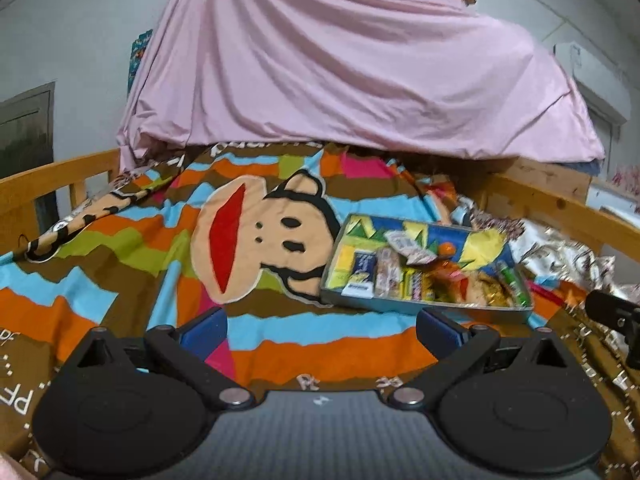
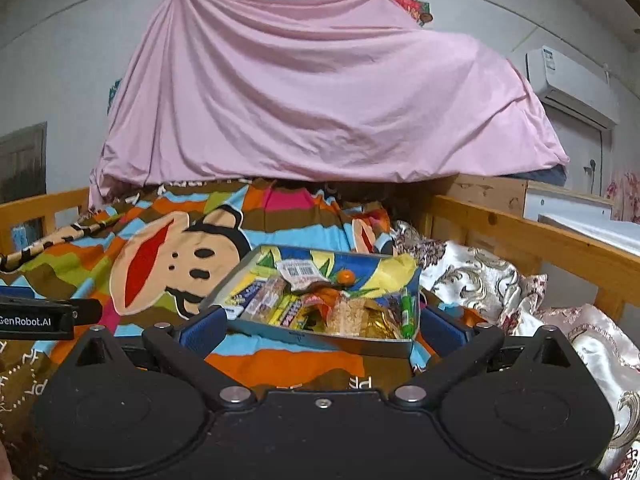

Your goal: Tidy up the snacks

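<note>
A shallow grey tray (image 1: 404,307) with a colourful liner lies on the striped monkey bedspread, right of centre in the left wrist view and straight ahead in the right wrist view (image 2: 340,338). It holds several wrapped snacks, a small orange fruit (image 2: 345,276) and a green tube (image 2: 407,313). My left gripper (image 1: 320,326) is open and empty, above the bedspread short of the tray's near left corner. My right gripper (image 2: 322,326) is open and empty, its fingers standing either side of the tray's near edge, apart from it.
A pink sheet (image 2: 320,92) hangs over the far end of the bed. Wooden rails (image 2: 532,236) run along both sides. A floral satin quilt (image 2: 480,280) is bunched right of the tray. An air conditioner (image 2: 568,80) is on the right wall.
</note>
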A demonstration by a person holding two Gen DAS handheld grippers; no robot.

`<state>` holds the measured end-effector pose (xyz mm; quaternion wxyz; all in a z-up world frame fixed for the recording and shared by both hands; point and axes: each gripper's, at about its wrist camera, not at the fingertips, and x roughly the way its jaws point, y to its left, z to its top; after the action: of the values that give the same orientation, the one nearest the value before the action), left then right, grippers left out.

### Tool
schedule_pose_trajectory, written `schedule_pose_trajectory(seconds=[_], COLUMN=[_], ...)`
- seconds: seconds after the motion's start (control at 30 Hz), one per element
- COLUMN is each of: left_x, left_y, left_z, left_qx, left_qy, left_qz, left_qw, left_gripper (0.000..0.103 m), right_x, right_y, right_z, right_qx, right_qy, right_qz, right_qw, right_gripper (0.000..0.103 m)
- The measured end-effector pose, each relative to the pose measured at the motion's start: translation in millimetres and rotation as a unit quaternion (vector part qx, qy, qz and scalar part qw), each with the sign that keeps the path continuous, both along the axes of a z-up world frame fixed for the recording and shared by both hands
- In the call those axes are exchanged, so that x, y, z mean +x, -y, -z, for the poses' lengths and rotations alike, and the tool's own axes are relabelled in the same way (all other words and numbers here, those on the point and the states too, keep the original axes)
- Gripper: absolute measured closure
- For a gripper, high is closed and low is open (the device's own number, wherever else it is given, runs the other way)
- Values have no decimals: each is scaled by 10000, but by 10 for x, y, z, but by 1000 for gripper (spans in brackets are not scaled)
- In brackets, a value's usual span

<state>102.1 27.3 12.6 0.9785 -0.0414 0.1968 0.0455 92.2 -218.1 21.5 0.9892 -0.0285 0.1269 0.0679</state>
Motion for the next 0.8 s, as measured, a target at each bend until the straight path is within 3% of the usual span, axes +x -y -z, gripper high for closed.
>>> schedule_pose_trajectory(seconds=[0.3, 0.53, 0.8], left_x=[119, 135, 159], left_y=[-36, -53, -49], left_z=[104, 123, 166], left_qx=[122, 87, 34], left_qy=[-502, -605, -767], left_qz=[-407, -376, -288], left_qw=[9978, 9974, 9966], left_gripper=[0, 0, 0], right_x=[128, 148, 225], right_y=[-132, -224, -119], right_z=[155, 238, 280], right_qx=[-6, -49, 163], right_qy=[-490, -683, -938], right_qz=[-60, -150, 164], right_qw=[9988, 9975, 9953], right_gripper=[1, 1, 1])
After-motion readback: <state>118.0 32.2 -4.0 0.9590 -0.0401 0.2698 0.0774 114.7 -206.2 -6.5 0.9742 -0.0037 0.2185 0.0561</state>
